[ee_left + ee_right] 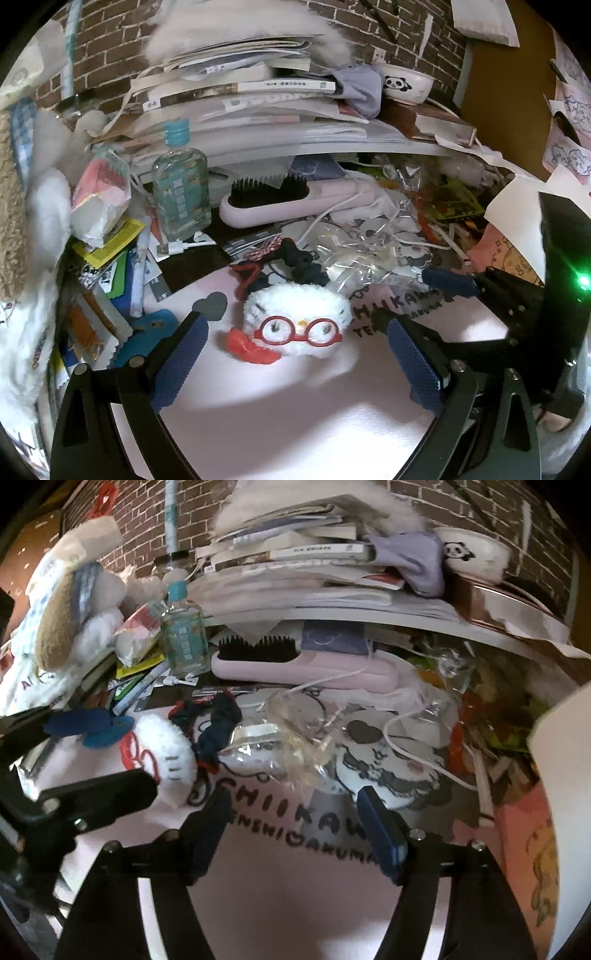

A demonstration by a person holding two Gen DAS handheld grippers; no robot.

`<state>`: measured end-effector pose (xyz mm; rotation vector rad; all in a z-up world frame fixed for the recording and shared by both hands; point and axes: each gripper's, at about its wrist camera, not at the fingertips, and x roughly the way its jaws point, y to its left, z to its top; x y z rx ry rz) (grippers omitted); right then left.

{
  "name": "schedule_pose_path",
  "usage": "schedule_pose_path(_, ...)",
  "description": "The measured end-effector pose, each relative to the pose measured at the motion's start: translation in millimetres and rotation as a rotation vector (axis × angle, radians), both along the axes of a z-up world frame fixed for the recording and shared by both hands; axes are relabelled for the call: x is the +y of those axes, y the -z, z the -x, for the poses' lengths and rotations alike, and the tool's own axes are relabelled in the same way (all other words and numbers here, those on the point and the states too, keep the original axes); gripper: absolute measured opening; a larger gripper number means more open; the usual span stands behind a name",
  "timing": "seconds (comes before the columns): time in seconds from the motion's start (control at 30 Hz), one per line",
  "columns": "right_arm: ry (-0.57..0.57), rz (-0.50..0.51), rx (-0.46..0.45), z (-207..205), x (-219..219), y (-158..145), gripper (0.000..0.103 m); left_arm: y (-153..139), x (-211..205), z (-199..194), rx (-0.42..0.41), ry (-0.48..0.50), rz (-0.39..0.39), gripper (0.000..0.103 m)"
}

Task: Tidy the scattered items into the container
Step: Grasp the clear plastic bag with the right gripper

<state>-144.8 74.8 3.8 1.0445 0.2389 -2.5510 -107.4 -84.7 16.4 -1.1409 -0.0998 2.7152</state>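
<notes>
Clutter crowds us: closing the left gripper [295,354] carelessly could snag the dark scrunchie [303,262] behind the white plush toy [297,319]. Its jaws stand released, and the toy lies on the pink mat [280,413] just ahead between the pads. Our right gripper [295,834] hovers spread and empty near the crinkled plastic wrap [295,734].

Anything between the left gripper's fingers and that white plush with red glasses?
Nothing: in the left wrist view only bare pink mat separates the open left gripper from the white plush.
</notes>
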Motion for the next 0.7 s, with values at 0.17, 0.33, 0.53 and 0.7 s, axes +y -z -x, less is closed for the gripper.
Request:
schedule_pose_path(0.17,-0.013,-0.019,0.011,11,-9,4,0.068,3,-5,3,-0.005,-0.006,-0.020,0.098)
schedule_pose_path(0.33,-0.028,-0.009,-0.018,19,-14,7,0.066,2,-7,6,-0.005,-0.010,-0.046,0.098)
schedule_pose_path(0.53,-0.015,-0.031,-0.025,24,-18,6,0.066,-8,-12,11,0.006,-0.039,-0.091,0.098)
schedule_pose_path(0.7,-0.015,-0.048,-0.047,32,-22,8,0.054,-13,-19,14,0.011,-0.078,-0.109,0.098)
